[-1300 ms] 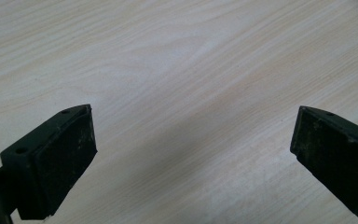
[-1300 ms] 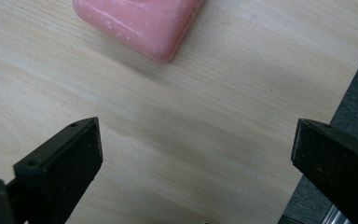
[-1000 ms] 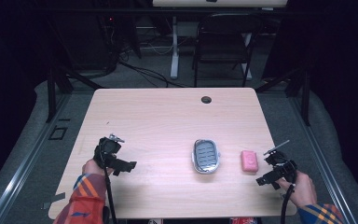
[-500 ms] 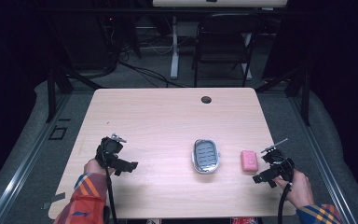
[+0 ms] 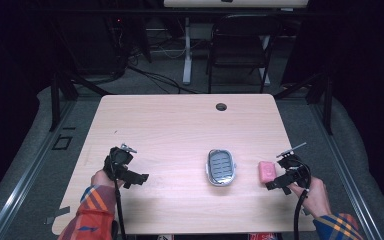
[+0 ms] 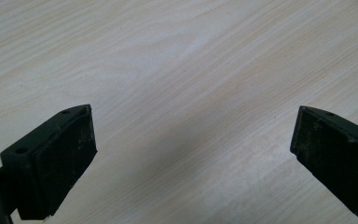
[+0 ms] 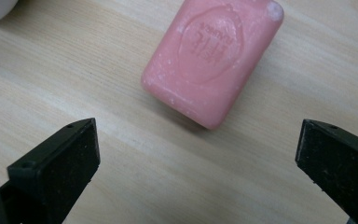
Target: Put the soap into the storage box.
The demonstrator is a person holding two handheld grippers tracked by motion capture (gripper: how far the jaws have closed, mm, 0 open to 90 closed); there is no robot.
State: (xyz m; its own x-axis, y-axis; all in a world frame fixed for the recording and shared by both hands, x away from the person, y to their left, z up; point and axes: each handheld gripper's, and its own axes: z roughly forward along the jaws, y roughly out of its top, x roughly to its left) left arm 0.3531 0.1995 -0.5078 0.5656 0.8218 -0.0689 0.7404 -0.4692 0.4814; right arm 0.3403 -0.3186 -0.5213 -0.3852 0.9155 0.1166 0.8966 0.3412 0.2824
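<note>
Both pairs of my black jaws stand wide apart with nothing between them, their flat pads matte and finely speckled. On my right gripper (image 7: 198, 163), seen in its own view, the jaws rise from the lower corners and frame a pink bar of soap (image 7: 213, 58) in the upper middle of the frame, lying flat on the pale wood-grain table (image 7: 51, 84) just ahead of the tips and apart from them. It is a rounded rectangle, waxy and dusted with white flecks, with an oval stamp of raised letters that I cannot read; its long axis runs diagonally from lower left to upper right of that view. In the high view the soap (image 5: 266, 171) sits in the lower right of the frame, just beside my right gripper (image 5: 276, 184), its long axis running roughly up and down the frame. Near it, toward the middle, lies a grey oval soap dish (image 5: 221, 167) with a slotted bed and a pale rim. My left gripper (image 5: 139, 177) hangs over bare wood at the lower left, well apart from both. Compared with a second ago, my right gripper has edged a little closer to the soap; soap, dish and left gripper lie as before.
</note>
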